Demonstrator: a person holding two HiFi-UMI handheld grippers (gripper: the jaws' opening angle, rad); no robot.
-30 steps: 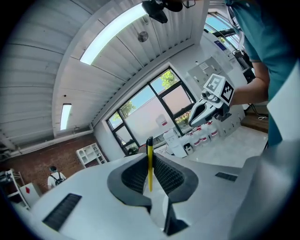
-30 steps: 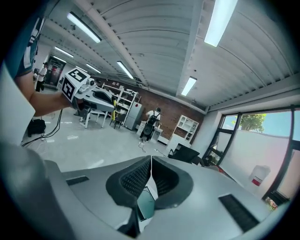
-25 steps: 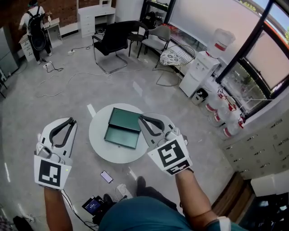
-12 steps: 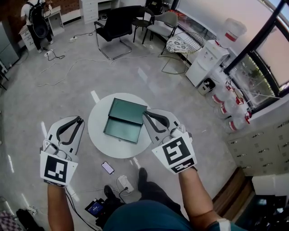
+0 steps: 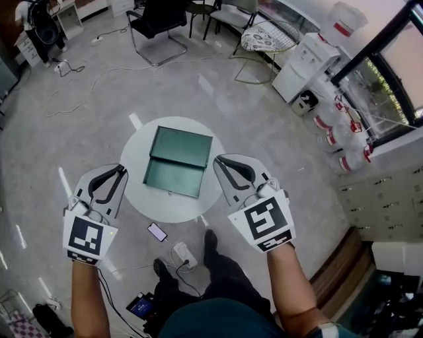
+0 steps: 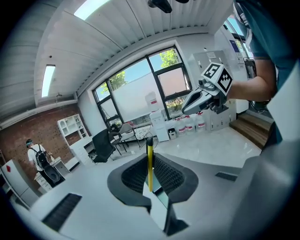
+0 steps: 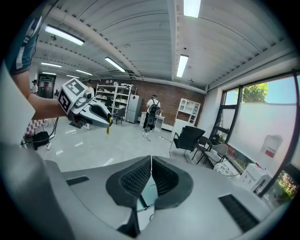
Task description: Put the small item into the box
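An open dark green box (image 5: 174, 163) lies on a round white table (image 5: 135, 193), its lid folded back on the far side. My left gripper (image 5: 119, 171) hovers over the table's left edge, shut on a thin yellow stick (image 6: 150, 161) that stands upright between its jaws. The same stick (image 7: 108, 128) shows at that gripper's tip in the right gripper view. My right gripper (image 5: 219, 161) hangs by the box's right edge. Its jaws meet with nothing between them (image 7: 151, 161). Neither gripper touches the box.
On the floor below the table lie a phone (image 5: 156, 232), a power strip (image 5: 181, 254) and loose cables. My shoes (image 5: 211, 241) stand beside them. Chairs (image 5: 156, 18), a water dispenser (image 5: 301, 65) and water bottles (image 5: 343, 140) stand further off.
The view has tilted so the table sits higher and more centred between the grippers. Both grippers have kept their spacing and their jaws have not changed.
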